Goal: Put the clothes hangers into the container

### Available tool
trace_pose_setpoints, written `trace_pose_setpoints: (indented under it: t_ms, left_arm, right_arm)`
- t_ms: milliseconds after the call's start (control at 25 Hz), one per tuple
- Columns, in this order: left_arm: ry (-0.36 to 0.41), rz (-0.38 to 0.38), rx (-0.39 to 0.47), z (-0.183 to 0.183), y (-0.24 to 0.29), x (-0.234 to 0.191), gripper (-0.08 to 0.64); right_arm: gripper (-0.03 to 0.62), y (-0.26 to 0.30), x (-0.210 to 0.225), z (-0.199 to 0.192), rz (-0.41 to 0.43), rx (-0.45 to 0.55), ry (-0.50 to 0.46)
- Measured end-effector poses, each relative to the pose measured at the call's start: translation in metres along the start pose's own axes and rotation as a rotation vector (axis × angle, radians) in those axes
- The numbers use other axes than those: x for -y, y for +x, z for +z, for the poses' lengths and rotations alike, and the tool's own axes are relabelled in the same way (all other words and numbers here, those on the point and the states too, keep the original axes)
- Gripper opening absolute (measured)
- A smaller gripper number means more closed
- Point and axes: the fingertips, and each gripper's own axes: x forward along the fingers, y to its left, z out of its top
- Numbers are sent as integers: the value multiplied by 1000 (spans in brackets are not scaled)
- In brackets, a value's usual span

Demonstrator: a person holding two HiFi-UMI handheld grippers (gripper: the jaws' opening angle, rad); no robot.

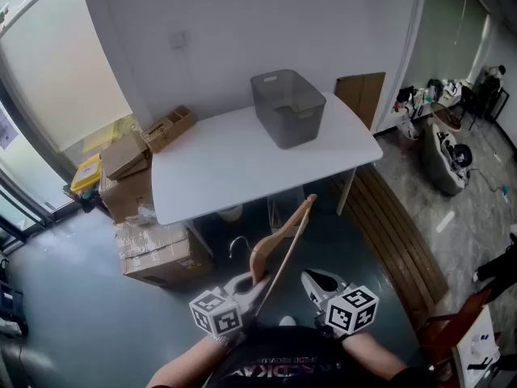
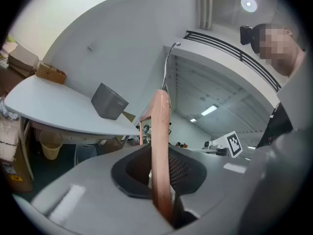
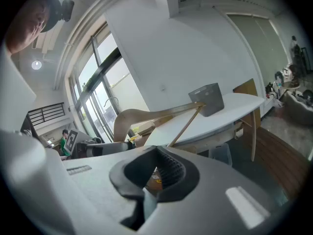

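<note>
A wooden clothes hanger point(image 1: 280, 239) with a metal hook point(image 1: 236, 244) rises from my left gripper point(image 1: 247, 286), which is shut on its lower end. In the left gripper view the hanger's arm point(image 2: 160, 141) stands upright between the jaws of the left gripper point(image 2: 162, 182). The grey container point(image 1: 287, 107) stands empty on the far side of the white table point(image 1: 218, 164), well ahead of both grippers. My right gripper point(image 1: 318, 284) hangs beside the left one, shut and empty. From the right gripper point(image 3: 156, 174), the hanger point(image 3: 145, 115) and container point(image 3: 208, 99) show ahead.
Cardboard boxes point(image 1: 152, 251) are stacked on the floor left of the table, and a small wooden box point(image 1: 168, 128) sits at its left corner. A slatted wooden board point(image 1: 396, 233) lies on the floor to the right. A bin point(image 1: 230, 213) stands under the table.
</note>
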Motion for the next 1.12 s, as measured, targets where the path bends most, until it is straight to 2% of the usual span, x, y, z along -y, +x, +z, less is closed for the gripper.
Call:
trace_pose_setpoints:
  t_ms: [840,1120]
  left_arm:
    - [-2,2,-6,2,8,-7,37]
    - [-1,17,0,5,9,-9,37]
  right_arm:
    - [2,6,11,5,-4,15,31]
    - [2,8,11,7,5,9,1]
